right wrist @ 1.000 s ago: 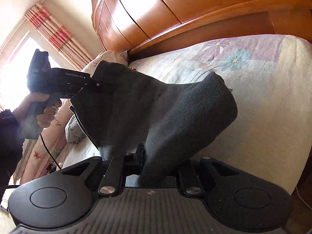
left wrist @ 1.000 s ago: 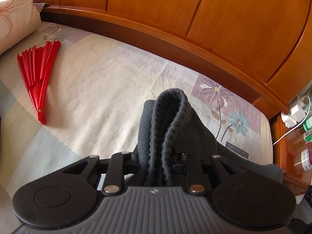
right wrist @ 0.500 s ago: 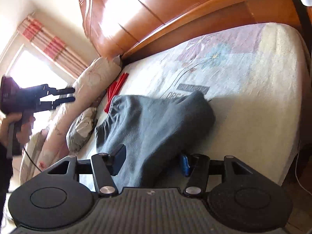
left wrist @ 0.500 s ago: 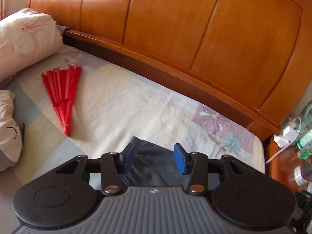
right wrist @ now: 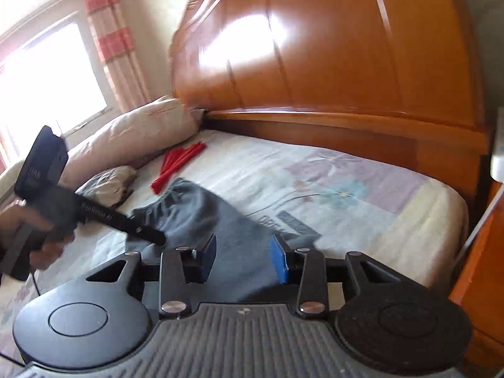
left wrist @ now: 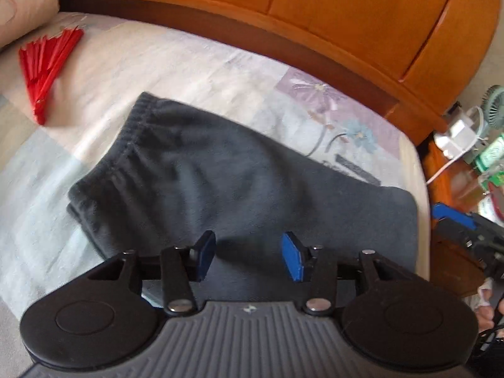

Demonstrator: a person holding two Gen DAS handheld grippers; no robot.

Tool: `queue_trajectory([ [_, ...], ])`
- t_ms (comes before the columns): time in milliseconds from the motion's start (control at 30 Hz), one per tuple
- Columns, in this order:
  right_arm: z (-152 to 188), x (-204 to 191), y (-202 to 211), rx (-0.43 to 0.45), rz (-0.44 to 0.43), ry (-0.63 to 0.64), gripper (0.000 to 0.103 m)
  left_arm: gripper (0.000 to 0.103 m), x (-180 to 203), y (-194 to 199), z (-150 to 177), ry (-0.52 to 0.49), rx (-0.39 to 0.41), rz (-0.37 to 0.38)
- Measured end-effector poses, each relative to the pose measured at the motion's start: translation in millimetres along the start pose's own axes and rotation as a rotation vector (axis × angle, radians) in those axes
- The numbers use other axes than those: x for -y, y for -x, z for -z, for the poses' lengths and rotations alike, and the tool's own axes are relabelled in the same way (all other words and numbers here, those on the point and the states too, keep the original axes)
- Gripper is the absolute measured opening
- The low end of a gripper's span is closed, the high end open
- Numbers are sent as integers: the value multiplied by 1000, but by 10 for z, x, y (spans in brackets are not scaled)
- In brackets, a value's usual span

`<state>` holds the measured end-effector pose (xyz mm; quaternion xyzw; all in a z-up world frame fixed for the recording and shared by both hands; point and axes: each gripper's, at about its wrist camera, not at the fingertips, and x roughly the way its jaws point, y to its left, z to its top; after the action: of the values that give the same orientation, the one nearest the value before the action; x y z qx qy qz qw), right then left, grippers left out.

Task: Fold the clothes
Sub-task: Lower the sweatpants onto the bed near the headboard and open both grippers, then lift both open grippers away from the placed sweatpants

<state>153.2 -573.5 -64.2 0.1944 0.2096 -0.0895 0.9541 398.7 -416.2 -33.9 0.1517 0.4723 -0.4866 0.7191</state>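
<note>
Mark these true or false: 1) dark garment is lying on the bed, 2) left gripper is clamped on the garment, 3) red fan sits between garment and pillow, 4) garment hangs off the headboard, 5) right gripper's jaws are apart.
1. True: the dark garment lies on the bed.
2. False: the left gripper is open, its jaws have just been opening, nothing pinched.
3. True: the red fan lies between garment and pillow.
4. False: it is clear of the headboard.
5. True: the right gripper is open, though its jaws have just been closing.
</note>
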Motion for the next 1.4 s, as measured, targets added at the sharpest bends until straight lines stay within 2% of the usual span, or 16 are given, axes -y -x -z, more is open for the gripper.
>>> queue_trajectory([
  [67, 82, -104, -126, -47, -2, 64, 43, 63, 138, 16, 14, -54, 14, 52],
  [167, 274, -96, -263, -131, 77, 116, 42, 66, 232, -110, 182, -110, 9, 65],
  [300, 276, -103, -111, -113, 67, 110, 44, 65, 202, -136, 235, -117, 22, 76],
  [367, 223, -132, -69, -72, 66, 113, 48, 65, 213, -97, 95, -124, 57, 77],
  [500, 206, -120, -184, -77, 89, 92, 50, 69, 233, -240, -158, -134, 128, 67],
  [533, 208, -117, -207, -78, 93, 87, 50, 70, 230, -299, -212, -131, 141, 59],
  [633, 267, -117, -211, -89, 89, 79, 50, 69, 114, -598, -251, -73, 133, -68],
  [667, 265, -129, -197, -90, 92, 80, 50, 69, 67, -616, -244, -48, 139, -73],
  [800, 169, -297, -101, -70, 57, 98, 61, 69, 38, -278, -217, 11, 174, -91],
  [900, 147, -526, -119, -59, 16, 164, 75, 77, 24, 129, -123, -22, 193, -132],
  [967, 221, -613, -221, -100, 11, 189, 78, 85, 20, 405, 37, -51, 198, -205],
  [1067, 345, -655, -391, -190, 31, 196, 78, 90, -1, 763, 402, -86, 208, -294],
  [1167, 235, -713, -346, -171, 8, 179, 79, 92, -44, 1049, 862, -77, 209, -354],
  [1267, -39, -878, -396, -106, -28, 215, 90, 98, -75, 1257, 1374, -31, 219, -420],
  [1333, -178, -992, -591, -84, -23, 260, 94, 98, -83, 1331, 1702, 2, 218, -470],
  [1400, -264, -1058, -935, -117, -6, 270, 94, 98, -56, 1382, 2001, 30, 221, -533],
])
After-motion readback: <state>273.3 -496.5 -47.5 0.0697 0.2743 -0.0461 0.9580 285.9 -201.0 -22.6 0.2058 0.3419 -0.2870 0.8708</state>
